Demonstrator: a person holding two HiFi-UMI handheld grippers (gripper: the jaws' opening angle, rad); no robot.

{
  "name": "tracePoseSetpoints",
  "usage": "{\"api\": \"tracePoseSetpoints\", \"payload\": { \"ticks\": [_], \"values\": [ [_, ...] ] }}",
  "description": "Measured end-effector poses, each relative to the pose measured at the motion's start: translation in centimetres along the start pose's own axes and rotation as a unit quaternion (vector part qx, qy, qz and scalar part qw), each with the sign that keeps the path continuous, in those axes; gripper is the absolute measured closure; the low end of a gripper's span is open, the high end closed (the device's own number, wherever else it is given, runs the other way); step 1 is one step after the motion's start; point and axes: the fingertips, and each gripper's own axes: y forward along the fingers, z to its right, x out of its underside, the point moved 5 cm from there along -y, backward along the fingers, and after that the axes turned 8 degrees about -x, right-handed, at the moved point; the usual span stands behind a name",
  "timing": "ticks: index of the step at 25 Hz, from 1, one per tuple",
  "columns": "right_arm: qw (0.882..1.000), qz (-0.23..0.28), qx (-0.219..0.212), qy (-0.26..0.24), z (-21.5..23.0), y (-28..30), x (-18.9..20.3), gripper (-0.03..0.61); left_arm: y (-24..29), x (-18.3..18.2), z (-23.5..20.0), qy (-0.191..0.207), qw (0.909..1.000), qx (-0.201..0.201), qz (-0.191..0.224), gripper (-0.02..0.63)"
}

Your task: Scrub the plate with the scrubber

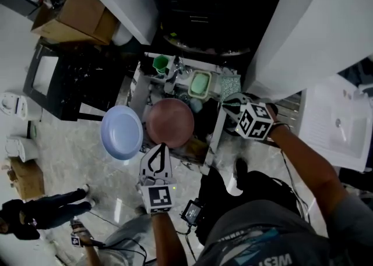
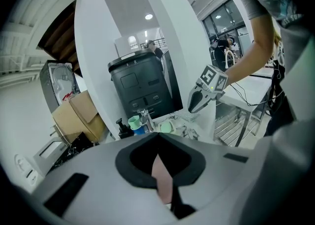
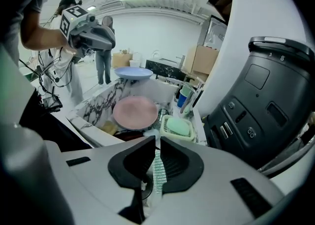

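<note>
**Head view.** The pink plate (image 1: 170,120) lies about flat in the sink (image 1: 137,87), with no tool on it. The left gripper (image 1: 162,145) hangs over the plate's near rim, its fingers clenched tip to tip. The scrubber (image 1: 231,86), a glittery pad, lies flat to the right of the plate, just past a green soap dish (image 1: 200,84). The right gripper (image 1: 229,103) noses at the scrubber's near edge. A blue plate (image 1: 122,132) sits just left of the pink one. A person (image 1: 41,215) stands well off to the plate's lower left on a pale, glossy floor (image 1: 87,166).

**Left gripper view.** The fingers meet at the tips on nothing. The pink sliver behind them is, I judge, the plate seen through the gap. Beyond the plate stand a black machine (image 2: 140,88), cardboard boxes (image 2: 81,115) and a white slanted pillar (image 2: 113,37), under ceiling lights (image 2: 148,16).

**Right gripper view.** The fingers stand a little apart, and the scrubber's weave fills the slit between them. The pads do not look pressed on it, so I read them as released, though the margin is slim. The plate lies ahead and to the left, sunk in a marble-patterned bench (image 3: 96,113).

The step in hand looks like fetching the scrubber, and no scrubbing has begun. The next move calls for the right fingers to settle over the pad's edge, clench, and carry it left onto the plate. The left gripper will likely have to come down and steady the rim.
</note>
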Motion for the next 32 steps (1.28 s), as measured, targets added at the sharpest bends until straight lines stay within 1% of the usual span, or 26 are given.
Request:
{"api": "tracePoseSetpoints", "payload": {
  "ticks": [7, 12, 14, 25, 28, 32],
  "values": [
    [0.999, 0.043, 0.017, -0.005, -2.1, -4.2, -3.1, 0.526, -1.5, -2.5, 0.7, 0.013, 0.9998, -0.008, 0.014, 0.611],
    [0.996, 0.089, 0.030, 0.000, -3.9, -7.8, -5.8, 0.532, -3.0, -4.2, 1.9, 0.008, 0.9996, -0.011, 0.026, 0.611],
    [0.994, 0.107, 0.030, 0.000, -4.9, -9.4, -6.9, 0.537, -3.8, -5.3, 2.5, 0.014, 0.9994, -0.009, 0.031, 0.611],
    [0.979, 0.199, 0.029, -0.023, -9.7, -18.1, -12.1, 0.548, -7.2, -11.3, 5.8, 0.017, 0.9981, -0.011, 0.059, 0.611],
    [0.975, 0.220, 0.028, -0.034, -11.1, -20.6, -12.8, 0.549, -8.3, -12.8, 6.8, 0.009, 0.9970, -0.015, 0.076, 0.611],
    [0.968, 0.244, 0.024, -0.059, -12.9, -23.8, -14.0, 0.549, -10.6, -15.1, 7.9, 0.015, 0.9954, -0.019, 0.093, 0.611]
  ]
}}
